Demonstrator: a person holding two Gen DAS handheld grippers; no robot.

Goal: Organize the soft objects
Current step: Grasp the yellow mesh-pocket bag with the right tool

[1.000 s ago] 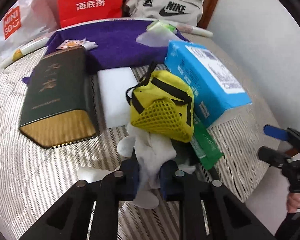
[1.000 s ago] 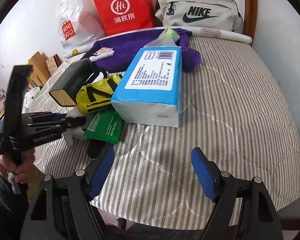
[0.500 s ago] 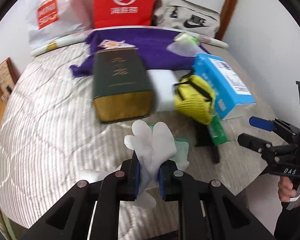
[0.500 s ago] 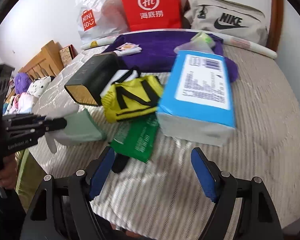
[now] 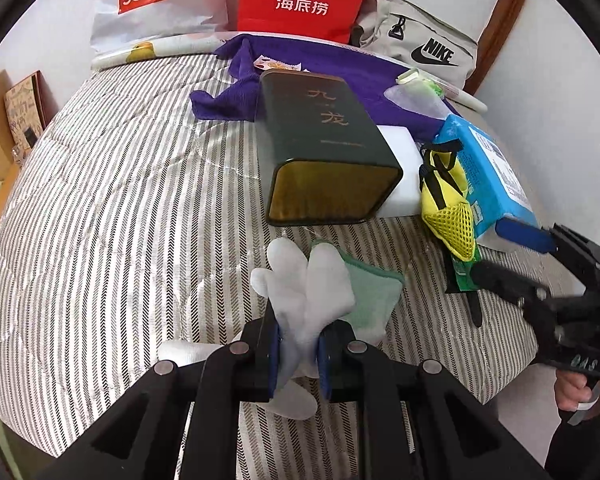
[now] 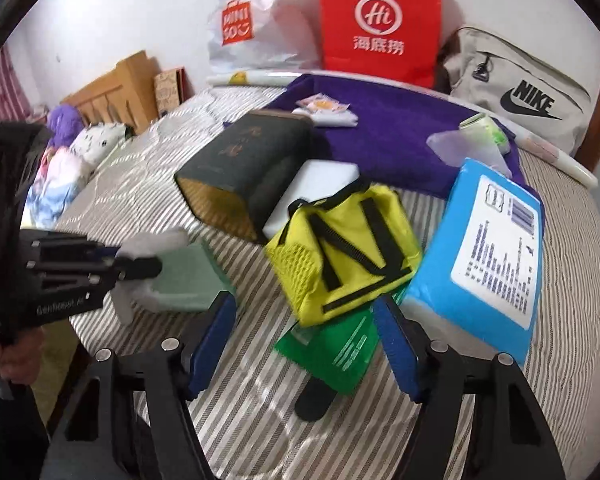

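Both wrist cameras look forward along their tongs, low and close over the bed [image 5: 100, 220], facing the headboard wall. Both views share the dark tin [image 5: 324, 152] [image 6: 248, 160] and yellow pouch [image 5: 448, 204] [image 6: 348, 248].

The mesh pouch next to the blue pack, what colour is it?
Yellow with black straps; the right wrist view shows it best.
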